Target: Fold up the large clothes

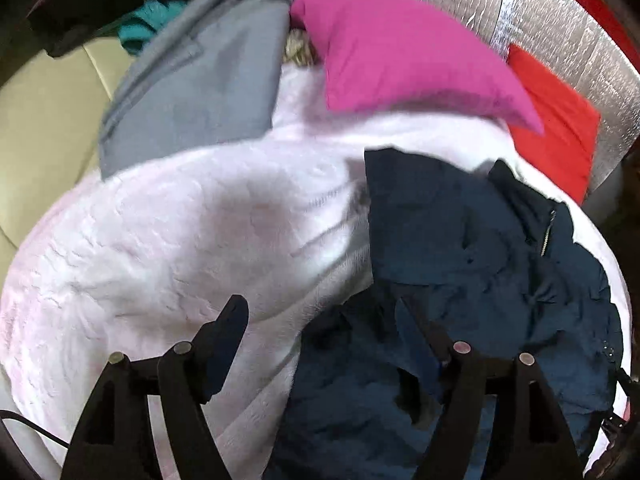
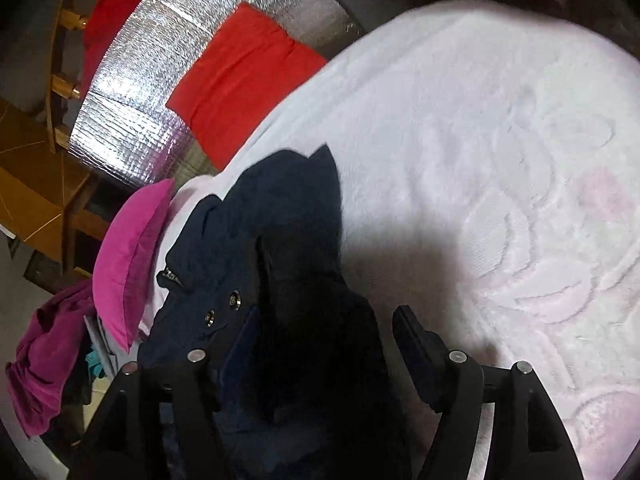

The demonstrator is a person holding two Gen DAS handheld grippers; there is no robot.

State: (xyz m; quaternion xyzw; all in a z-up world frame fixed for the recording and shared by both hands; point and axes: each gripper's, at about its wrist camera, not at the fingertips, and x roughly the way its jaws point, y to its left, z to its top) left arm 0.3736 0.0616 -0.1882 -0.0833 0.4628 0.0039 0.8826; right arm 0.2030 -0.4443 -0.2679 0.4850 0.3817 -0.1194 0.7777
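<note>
A dark navy jacket (image 1: 472, 248) lies crumpled on a pale pink fluffy blanket (image 1: 168, 240). My left gripper (image 1: 320, 320) is open just above the jacket's near edge, left finger over the blanket, right finger over the navy cloth. In the right wrist view the same jacket (image 2: 280, 232), with snap buttons and a zip, lies at the left of the blanket (image 2: 480, 140). My right gripper (image 2: 328, 316) is open over the jacket's dark near part, nothing between the fingers.
A magenta pillow (image 1: 400, 48), a grey folded garment (image 1: 192, 88) and a red cushion (image 1: 560, 128) lie at the blanket's far side. A silver foil panel (image 2: 132, 92) stands behind. A purple garment (image 2: 44, 352), a teal cloth and a beige surface (image 1: 44, 120) lie beside.
</note>
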